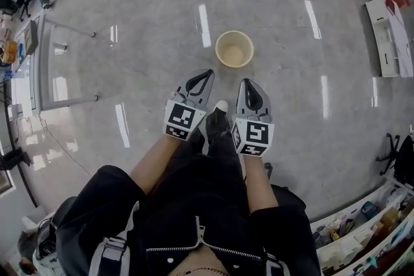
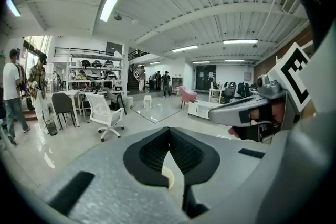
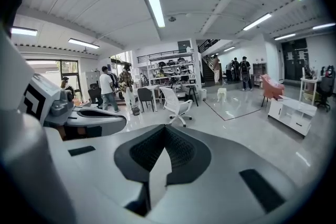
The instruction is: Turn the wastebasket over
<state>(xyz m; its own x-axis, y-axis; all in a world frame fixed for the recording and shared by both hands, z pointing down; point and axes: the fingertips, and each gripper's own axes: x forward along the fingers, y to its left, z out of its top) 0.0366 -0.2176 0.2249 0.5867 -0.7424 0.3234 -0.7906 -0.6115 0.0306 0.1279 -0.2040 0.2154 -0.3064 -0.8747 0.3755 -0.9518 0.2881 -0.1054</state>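
Just short of the upright wastebasket (image 1: 234,48) on the floor (image 1: 291,74), left gripper (image 1: 206,76) and right gripper (image 1: 248,84) hung closed and empty; it looked light, stiff, best gripped at its rim.

The head view looks steeply down from above and behind the wastebasket (image 1: 234,48), which stands near, just ahead. Both gripper views ride behind the wastebasket, facing nearly level across the room. They share the white swivel chair (image 2: 106,113) (image 3: 177,104) well beyond it.
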